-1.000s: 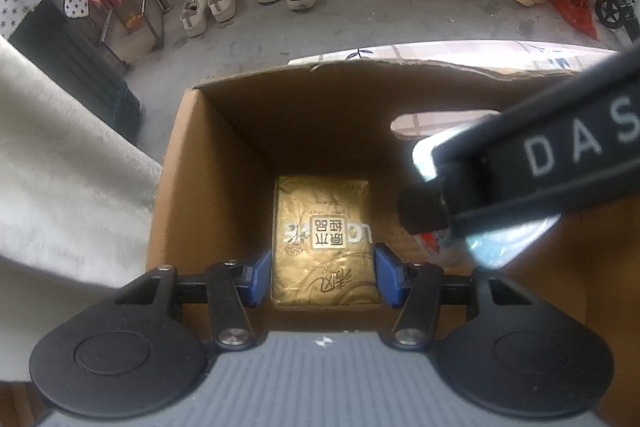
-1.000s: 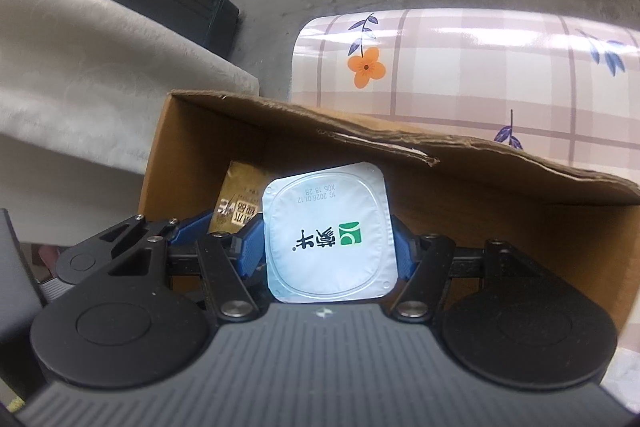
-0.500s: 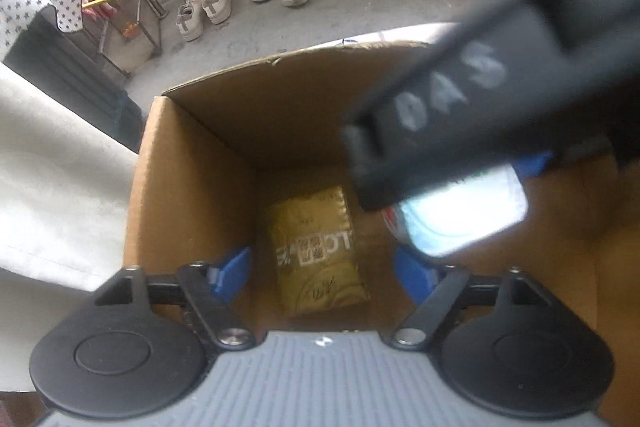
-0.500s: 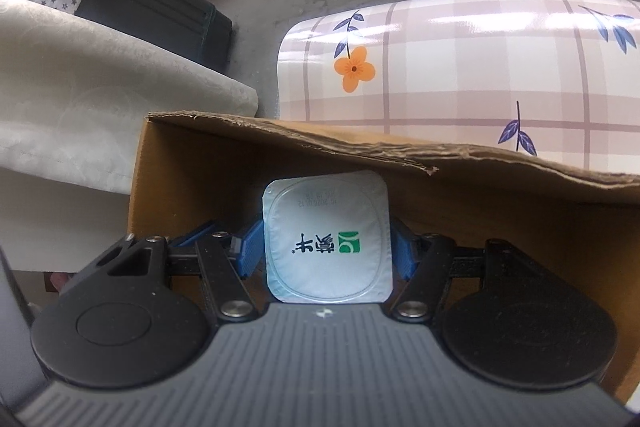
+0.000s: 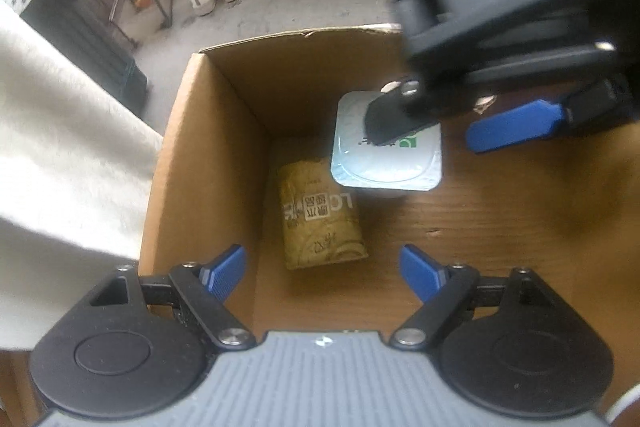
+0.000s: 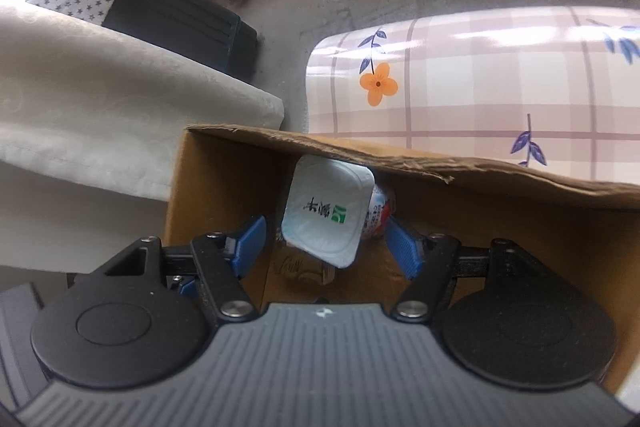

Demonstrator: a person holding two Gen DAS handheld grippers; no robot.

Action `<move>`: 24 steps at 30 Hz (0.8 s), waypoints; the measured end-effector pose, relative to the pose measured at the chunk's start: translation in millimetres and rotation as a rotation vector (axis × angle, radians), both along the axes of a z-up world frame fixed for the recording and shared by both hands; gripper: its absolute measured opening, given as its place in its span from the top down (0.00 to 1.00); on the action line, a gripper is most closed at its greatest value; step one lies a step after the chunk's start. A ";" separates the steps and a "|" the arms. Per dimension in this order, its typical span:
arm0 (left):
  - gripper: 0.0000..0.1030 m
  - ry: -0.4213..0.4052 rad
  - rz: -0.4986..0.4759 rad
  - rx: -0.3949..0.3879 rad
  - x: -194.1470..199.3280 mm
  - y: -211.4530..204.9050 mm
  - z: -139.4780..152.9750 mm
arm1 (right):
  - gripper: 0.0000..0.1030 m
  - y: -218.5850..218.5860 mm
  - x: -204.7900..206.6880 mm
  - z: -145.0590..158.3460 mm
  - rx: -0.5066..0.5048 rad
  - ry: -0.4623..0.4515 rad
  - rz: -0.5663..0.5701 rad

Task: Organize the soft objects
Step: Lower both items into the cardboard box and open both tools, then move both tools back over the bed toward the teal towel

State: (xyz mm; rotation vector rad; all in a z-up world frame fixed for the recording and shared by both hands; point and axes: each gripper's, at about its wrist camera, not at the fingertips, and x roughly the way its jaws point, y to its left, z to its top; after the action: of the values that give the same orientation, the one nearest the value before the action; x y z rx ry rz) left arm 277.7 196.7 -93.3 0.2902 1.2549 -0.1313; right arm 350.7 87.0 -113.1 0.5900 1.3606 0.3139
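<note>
White-lidded cup (image 6: pixel 326 213) sits between parted right tongs (image 6: pixel 324 241).

I get strong daylight in both views, coming from the upper left, where the corner blows out to white. The oilcloth (image 6: pixel 500 75) throws hard glare in streaks along its top. The inside of the box (image 5: pixel 208 163) is dimmer and warm brown, shaded by its own walls. In the left view the right gripper (image 5: pixel 452 135) is close to the lens, smeared and out of focus, its lettering soft. The cup (image 5: pixel 386 155) lid shines pale, slightly washed out. Fisheye bending curves the cloth (image 6: pixel 100 99) and floor edges towards the frame borders; the corners look soft.
</note>
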 end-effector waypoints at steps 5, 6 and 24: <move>0.17 -0.003 0.068 -0.076 -12.0 4.6 21.8 | 0.35 -21.9 -18.6 37.8 0.056 -0.053 0.011; 0.17 -0.004 0.083 -0.088 -14.6 4.5 26.6 | 0.33 -27.6 -22.6 45.7 0.069 -0.068 0.012; 0.17 -0.100 0.342 -0.151 -119.3 -49.6 145.5 | 0.27 -207.3 -169.8 129.3 0.291 -0.137 -0.093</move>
State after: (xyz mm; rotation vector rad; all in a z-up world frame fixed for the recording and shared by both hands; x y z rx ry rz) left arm 158.4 147.1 52.2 -0.0500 1.1713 0.0816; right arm 180.9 -120.2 16.3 0.8547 1.1597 0.4729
